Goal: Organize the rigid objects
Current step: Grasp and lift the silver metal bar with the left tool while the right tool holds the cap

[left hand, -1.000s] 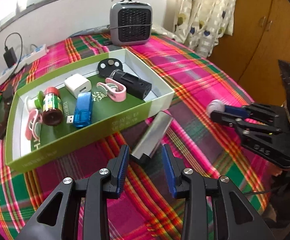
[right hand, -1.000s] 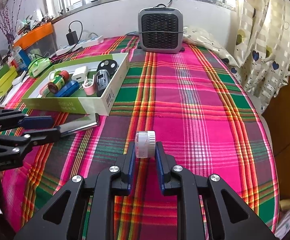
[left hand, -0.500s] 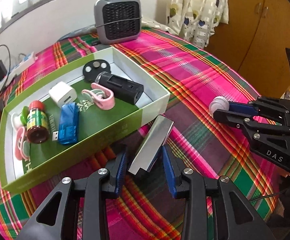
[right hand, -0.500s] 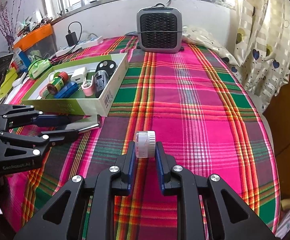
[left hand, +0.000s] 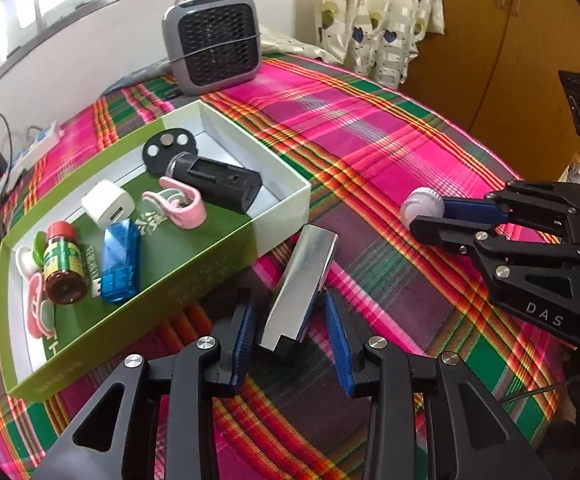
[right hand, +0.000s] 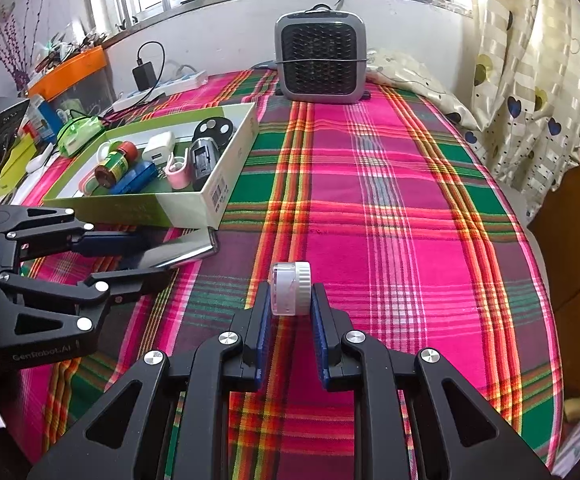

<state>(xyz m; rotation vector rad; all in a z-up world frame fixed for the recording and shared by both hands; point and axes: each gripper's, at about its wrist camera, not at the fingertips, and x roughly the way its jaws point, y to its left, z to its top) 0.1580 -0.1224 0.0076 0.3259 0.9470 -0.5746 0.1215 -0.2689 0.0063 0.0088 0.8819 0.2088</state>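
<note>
Silver metal bar lies between the left gripper's spread fingers beside the green box; right gripper clamps a white cap.

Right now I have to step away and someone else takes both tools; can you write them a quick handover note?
Left tool: open around the silver metal bar, which lies on the plaid cloth beside the green-and-white cardboard box; not gripped yet.
Right tool: shut on the small white round jar, held above the cloth.
Done: the charger, blue USB stick, clips and bottle are in the box.
Left: close on the bar, put bar and jar in the box.
</note>
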